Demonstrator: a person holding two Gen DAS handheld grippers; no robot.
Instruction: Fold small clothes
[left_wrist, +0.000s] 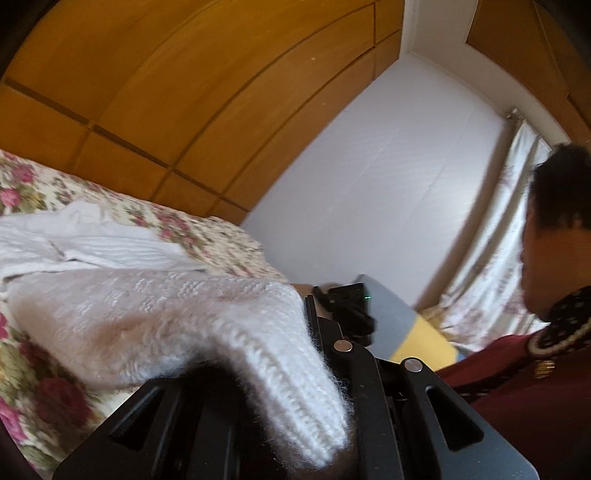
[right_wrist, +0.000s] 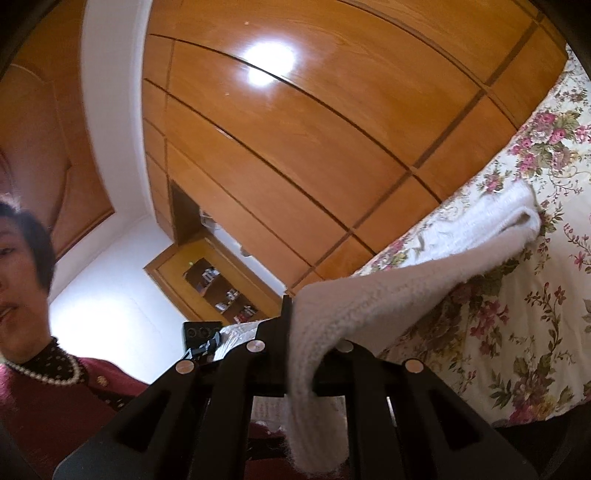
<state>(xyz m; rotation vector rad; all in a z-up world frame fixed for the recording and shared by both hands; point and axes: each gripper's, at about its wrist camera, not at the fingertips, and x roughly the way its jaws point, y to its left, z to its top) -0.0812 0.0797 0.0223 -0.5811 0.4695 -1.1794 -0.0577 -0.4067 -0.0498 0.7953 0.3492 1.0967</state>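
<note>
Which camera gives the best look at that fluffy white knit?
The left wrist view: the white knit spreads broadly over the floral bedspread, stitches visible. The right wrist view shows only a narrower strip running from its gripper to the bed.

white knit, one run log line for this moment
left gripper: shut on white knit | right gripper: shut on white knit | lifted off floral bedspread

Knit garment (left_wrist: 147, 314) on bedspread (left_wrist: 40, 384), wardrobe (left_wrist: 184, 92) behind bed
</note>
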